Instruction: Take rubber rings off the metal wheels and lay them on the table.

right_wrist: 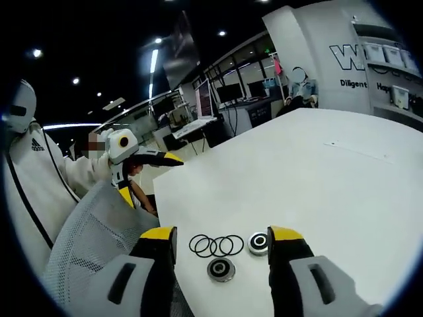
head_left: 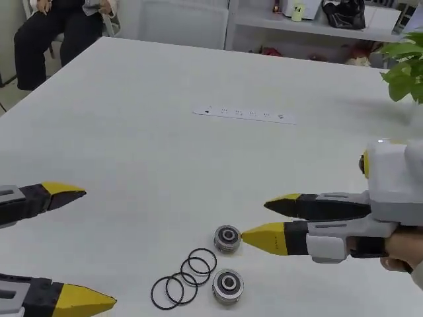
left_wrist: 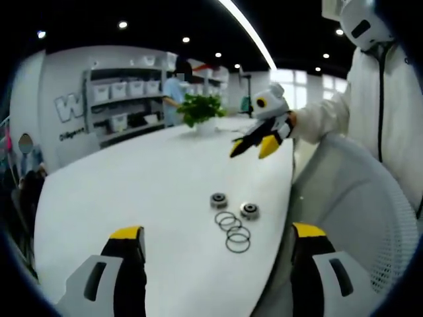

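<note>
Two small metal wheels lie flat on the white table (head_left: 132,132), one (head_left: 227,238) just behind the other (head_left: 228,286). To their left, several thin black rubber rings (head_left: 184,277) lie in an overlapping chain. My right gripper (head_left: 254,219) hovers open just right of the farther wheel, nothing between its yellow-tipped jaws. My left gripper (head_left: 98,247) is open at the left edge, well apart from the rings. In the left gripper view the rings (left_wrist: 233,230) and wheels (left_wrist: 219,199) (left_wrist: 249,210) lie ahead. The right gripper view has the rings (right_wrist: 215,246) and wheels (right_wrist: 259,244) (right_wrist: 221,269) between its jaws.
A white power strip (head_left: 243,114) lies flat mid-table. A green plant (head_left: 404,69) stands at the right edge. A seated person (head_left: 56,30) is beyond the far left corner. A white mesh chair (left_wrist: 360,198) stands at the near table edge.
</note>
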`<action>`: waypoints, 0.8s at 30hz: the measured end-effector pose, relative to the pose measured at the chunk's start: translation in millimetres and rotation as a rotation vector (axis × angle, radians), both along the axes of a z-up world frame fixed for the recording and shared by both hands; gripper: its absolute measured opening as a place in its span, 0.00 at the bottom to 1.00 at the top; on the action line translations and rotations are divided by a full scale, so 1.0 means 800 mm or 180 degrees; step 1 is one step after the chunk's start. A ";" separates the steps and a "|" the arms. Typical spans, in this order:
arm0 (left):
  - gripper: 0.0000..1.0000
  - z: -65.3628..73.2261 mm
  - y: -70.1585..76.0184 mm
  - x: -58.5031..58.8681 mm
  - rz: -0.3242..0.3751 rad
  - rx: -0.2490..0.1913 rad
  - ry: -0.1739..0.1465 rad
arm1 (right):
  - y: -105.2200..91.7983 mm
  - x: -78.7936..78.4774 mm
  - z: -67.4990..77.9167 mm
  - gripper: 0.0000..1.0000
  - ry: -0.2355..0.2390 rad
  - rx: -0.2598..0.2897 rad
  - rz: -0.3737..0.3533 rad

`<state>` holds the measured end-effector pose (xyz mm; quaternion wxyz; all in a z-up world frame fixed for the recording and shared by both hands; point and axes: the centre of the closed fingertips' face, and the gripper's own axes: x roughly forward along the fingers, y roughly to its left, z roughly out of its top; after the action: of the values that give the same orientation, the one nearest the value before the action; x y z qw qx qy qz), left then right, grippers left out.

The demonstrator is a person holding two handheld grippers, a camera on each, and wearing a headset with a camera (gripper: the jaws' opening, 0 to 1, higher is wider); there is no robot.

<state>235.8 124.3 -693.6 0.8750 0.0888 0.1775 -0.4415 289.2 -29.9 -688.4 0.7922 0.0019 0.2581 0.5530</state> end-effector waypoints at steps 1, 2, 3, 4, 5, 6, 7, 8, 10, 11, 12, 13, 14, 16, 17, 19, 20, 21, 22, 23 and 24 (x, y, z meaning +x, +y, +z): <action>0.92 0.000 0.001 -0.001 0.0004 -0.0003 0.0005 | -0.002 0.000 0.002 0.53 -0.0013 0.0004 -0.0002; 0.92 0.000 0.001 -0.001 0.0002 -0.0002 0.0009 | -0.003 0.000 0.005 0.54 -0.0038 0.0003 -0.0003; 0.93 0.000 0.001 -0.002 0.0003 0.0007 0.0007 | -0.007 0.003 0.009 0.56 -0.0104 0.0017 -0.0048; 0.93 -0.001 0.001 -0.003 0.0004 0.0019 0.0002 | -0.010 0.003 0.013 0.57 -0.0133 0.0034 -0.0071; 0.93 -0.001 0.002 -0.004 0.0010 0.0023 -0.0004 | -0.013 0.002 0.016 0.59 -0.0138 0.0043 -0.0079; 0.93 0.000 0.002 -0.004 0.0017 0.0019 -0.0004 | -0.016 0.002 0.017 0.60 -0.0150 0.0047 -0.0091; 0.93 0.000 0.002 -0.004 0.0031 0.0007 -0.0002 | -0.020 0.002 0.020 0.60 -0.0188 0.0045 -0.0114; 0.93 0.001 0.002 -0.005 0.0039 -0.0003 -0.0005 | -0.022 0.001 0.021 0.60 -0.0215 0.0045 -0.0128; 0.93 0.002 0.003 -0.004 0.0063 -0.0014 -0.0014 | -0.027 -0.001 0.023 0.61 -0.0255 0.0051 -0.0142; 0.93 0.002 0.002 -0.004 0.0066 -0.0017 -0.0015 | -0.031 -0.002 0.024 0.62 -0.0277 0.0060 -0.0158; 0.93 0.002 0.002 -0.005 0.0068 -0.0018 -0.0014 | -0.034 -0.003 0.023 0.64 -0.0288 0.0059 -0.0169; 0.93 0.001 0.002 -0.005 0.0068 -0.0017 -0.0013 | -0.038 -0.005 0.022 0.66 -0.0302 0.0057 -0.0179; 0.93 0.001 0.002 -0.006 0.0066 -0.0014 -0.0014 | -0.041 -0.006 0.021 0.68 -0.0303 0.0047 -0.0180; 0.93 0.000 0.005 -0.005 0.0088 -0.0016 -0.0023 | -0.048 -0.008 0.019 0.73 -0.0322 0.0014 -0.0167; 0.93 0.000 0.006 -0.004 0.0102 -0.0022 -0.0026 | -0.053 -0.007 0.018 0.76 -0.0348 0.0005 -0.0208; 0.93 0.001 0.010 -0.004 0.0137 -0.0042 -0.0033 | -0.059 -0.008 0.018 0.78 -0.0355 0.0012 -0.0244; 0.93 0.001 0.011 -0.004 0.0152 -0.0047 -0.0039 | -0.063 -0.008 0.017 0.78 -0.0354 0.0010 -0.0269; 0.93 0.001 0.011 -0.004 0.0164 -0.0047 -0.0041 | -0.066 -0.009 0.016 0.79 -0.0362 0.0004 -0.0283; 0.93 0.001 0.012 -0.004 0.0176 -0.0045 -0.0040 | -0.069 -0.009 0.016 0.79 -0.0376 -0.0001 -0.0297; 0.94 0.000 0.014 -0.005 0.0196 -0.0047 -0.0041 | -0.072 -0.009 0.015 0.81 -0.0389 -0.0012 -0.0316; 0.94 0.000 0.016 -0.005 0.0224 -0.0056 -0.0044 | -0.075 -0.011 0.012 0.82 -0.0389 -0.0025 -0.0327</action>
<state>231.6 137.0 -693.7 0.8920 0.0778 0.1706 -0.4114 280.7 -89.7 -678.7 0.8338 -0.0217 0.2110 0.5097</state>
